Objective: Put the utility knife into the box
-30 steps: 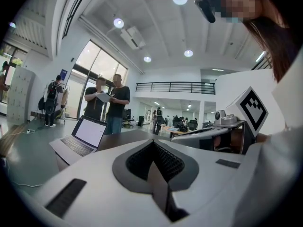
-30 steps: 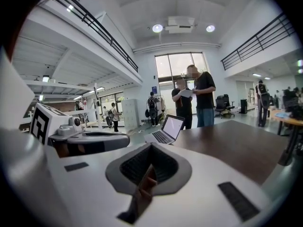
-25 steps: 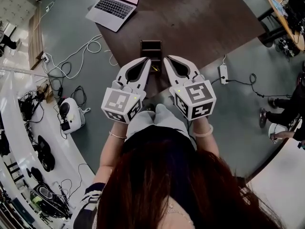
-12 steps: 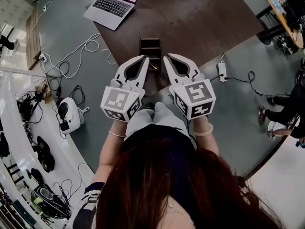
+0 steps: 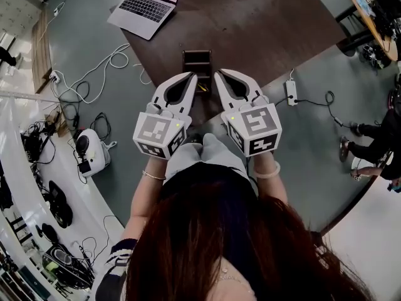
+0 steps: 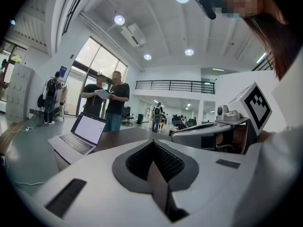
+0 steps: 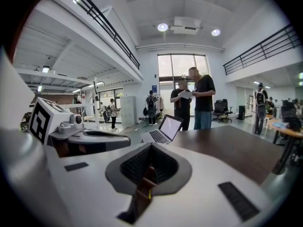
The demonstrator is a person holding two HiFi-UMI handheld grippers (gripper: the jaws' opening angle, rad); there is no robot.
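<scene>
A dark open box with dividers stands near the front edge of the brown table. Just in front of it, a small yellow-and-dark piece, probably the utility knife, shows between the two grippers. My left gripper and right gripper hang side by side above that edge, both shut and holding nothing. In the left gripper view the jaws meet at their tip. In the right gripper view the shut gripper leaves a slit below, showing the box and a yellow sliver.
An open laptop sits on the table's far left corner. Cables, a power strip and a white device lie on the grey floor. Two people stand talking beyond the table.
</scene>
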